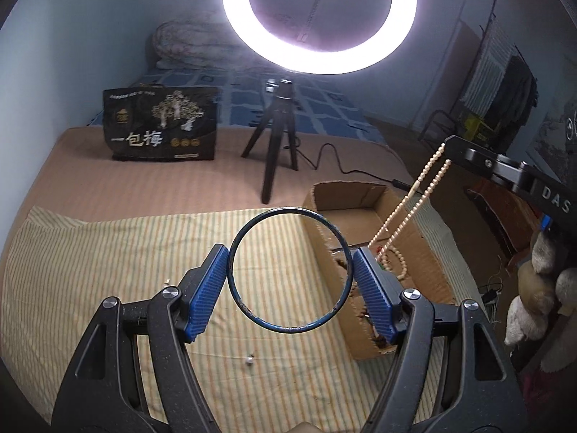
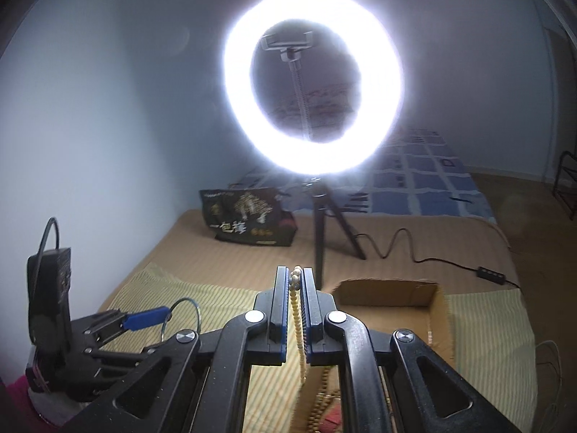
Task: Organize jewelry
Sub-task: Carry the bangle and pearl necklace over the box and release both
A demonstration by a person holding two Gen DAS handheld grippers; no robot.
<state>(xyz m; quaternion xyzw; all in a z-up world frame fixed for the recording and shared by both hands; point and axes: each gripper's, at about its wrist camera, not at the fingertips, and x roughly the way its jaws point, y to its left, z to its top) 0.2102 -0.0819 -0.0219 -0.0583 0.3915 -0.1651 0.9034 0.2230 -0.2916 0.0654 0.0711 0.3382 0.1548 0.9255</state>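
Note:
My left gripper [image 1: 290, 260] is shut on a thin blue bangle [image 1: 252, 315], held upright above the striped cloth, just left of the cardboard box [image 1: 407, 249]. My right gripper [image 2: 296, 278] is shut on a cream bead necklace [image 2: 295, 310]. The necklace [image 1: 414, 202] hangs from it down into the box, where its lower end lies coiled. In the right wrist view the left gripper [image 2: 169, 315] with the bangle [image 2: 196, 306] shows at the lower left. The box [image 2: 438, 310] lies below and right of my right gripper.
A ring light [image 1: 319, 18] on a black tripod [image 1: 276, 137] stands behind the box, its cable [image 1: 335, 158] running right. A black printed bag [image 1: 160, 124] stands at the back left. A small bead [image 1: 249, 361] lies on the striped cloth [image 1: 90, 270]. Plush toys [image 1: 541, 288] sit at the right.

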